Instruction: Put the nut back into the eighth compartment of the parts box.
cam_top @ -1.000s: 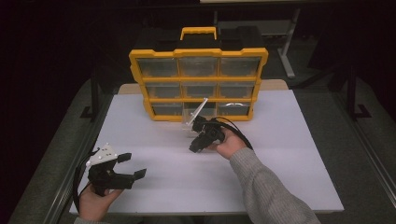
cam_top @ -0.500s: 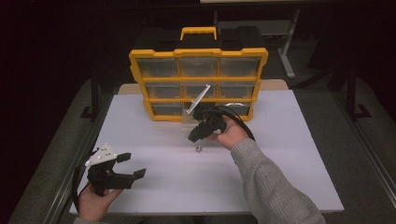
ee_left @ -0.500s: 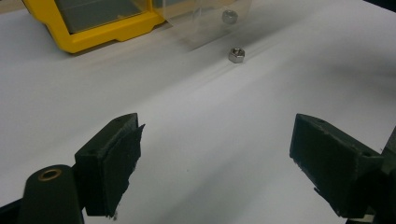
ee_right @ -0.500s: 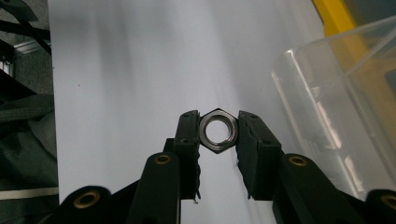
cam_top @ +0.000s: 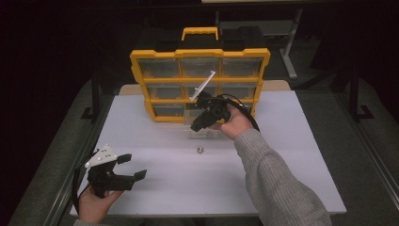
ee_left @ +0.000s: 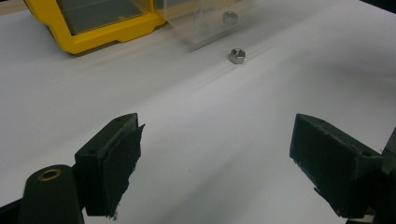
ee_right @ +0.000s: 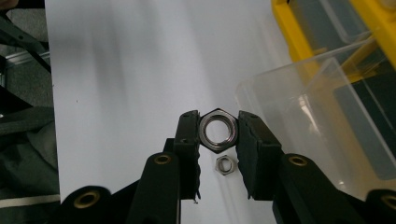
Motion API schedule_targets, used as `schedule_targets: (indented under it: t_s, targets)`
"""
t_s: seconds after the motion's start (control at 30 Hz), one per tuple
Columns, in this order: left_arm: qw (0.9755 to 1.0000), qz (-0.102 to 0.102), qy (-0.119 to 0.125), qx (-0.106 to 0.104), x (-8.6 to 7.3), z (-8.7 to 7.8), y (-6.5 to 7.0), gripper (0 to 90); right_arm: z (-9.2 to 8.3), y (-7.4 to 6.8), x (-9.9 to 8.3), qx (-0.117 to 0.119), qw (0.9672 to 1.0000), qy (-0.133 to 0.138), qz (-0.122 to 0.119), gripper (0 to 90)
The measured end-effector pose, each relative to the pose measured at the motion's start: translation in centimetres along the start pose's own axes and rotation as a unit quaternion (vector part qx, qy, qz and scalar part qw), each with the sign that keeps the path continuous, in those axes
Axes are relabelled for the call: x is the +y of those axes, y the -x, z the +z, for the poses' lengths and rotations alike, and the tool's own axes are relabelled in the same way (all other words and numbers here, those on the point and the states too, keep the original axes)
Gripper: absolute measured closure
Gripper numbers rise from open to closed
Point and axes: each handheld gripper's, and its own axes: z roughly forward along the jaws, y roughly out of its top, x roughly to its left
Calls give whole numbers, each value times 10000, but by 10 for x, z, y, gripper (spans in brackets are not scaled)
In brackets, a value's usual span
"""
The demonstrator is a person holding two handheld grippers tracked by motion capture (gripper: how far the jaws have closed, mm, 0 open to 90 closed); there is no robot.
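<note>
Two hex nuts are on record: one clamped in my right gripper point(ee_right: 218, 135), the other lying loose on the white table point(cam_top: 301, 188). The held hex nut point(ee_right: 218, 130) sits between my right jaws with its bore facing the camera, the pads bearing on two opposite sides, and it is carried above the table just in front of the clear plastic drawer point(ee_right: 322, 135) that stands pulled out of the yellow parts organizer point(cam_top: 200, 84). The loose hex nut point(cam_top: 199, 150) rests flat, near that drawer and apart from it (the left gripper view shows it beyond my idle jaws, with a further small piece inside the drawer). My left gripper point(cam_top: 130, 168) hangs low over the near left of the table, jaws wide apart and empty. Assessment of the held part: bare metal, rigid, small and dense for its size, with smooth faces that I judge slippery against the pads. Best purchase is across two parallel flats; a grip on the corners would let it twist or spring out. It is not fragile, though a dropped nut would likely roll.
</note>
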Motion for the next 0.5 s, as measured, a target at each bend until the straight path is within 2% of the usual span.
schedule_targets:
  t_s: [0.33, 0.37, 0.5]
  targets:
    - [10000, -37, -3, 6, 0, -1, 0, 161, -10, 13, 12, -142, 9998, 95, 79, 691]
    - [10000, -23, -5, 2, 0, 0, 0, 161, -11, 13, 13, -131, 9998, 71, 159, 691]
    - [10000, -21, 4, 0, 0, 0, 0, 161, -11, 17, 17, -192, 9997, 66, 136, 691]
